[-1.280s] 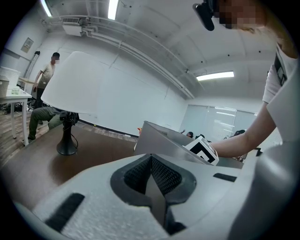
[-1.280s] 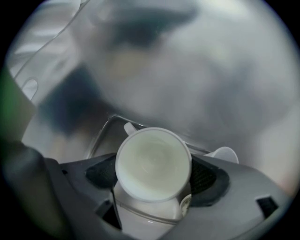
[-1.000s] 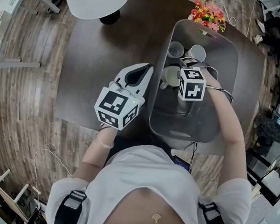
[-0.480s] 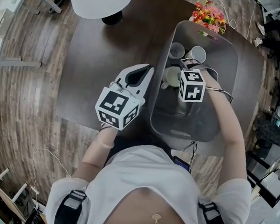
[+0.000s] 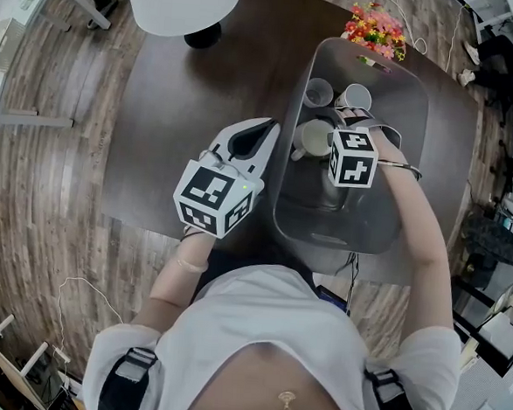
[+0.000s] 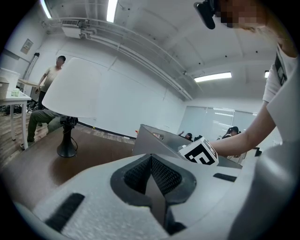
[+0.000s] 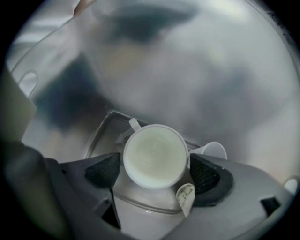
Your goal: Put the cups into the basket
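**R gripper** [image 7: 155, 174]: down inside basket [image 5: 386, 226]. Jaws set wide, clamped on white cup [image 7: 154, 154], mouth up. Cup seems clear of basket floor.

**Far cups** [image 5: 318, 92]: upright at basket's far end, near your cup.

**L gripper** [image 5: 258, 131]: over table [image 5: 186, 81], just left of basket. Jaws closed together, empty.

**Risks (est.):**
- Let go too high and cup prob. tips or knocks neighbours.
- Smooth wall, so cup may slip if you tilt.
- Pull out fast and a pad could snag the handle.

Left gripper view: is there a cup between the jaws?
No, the left gripper has its jaws closed together with nothing between them.
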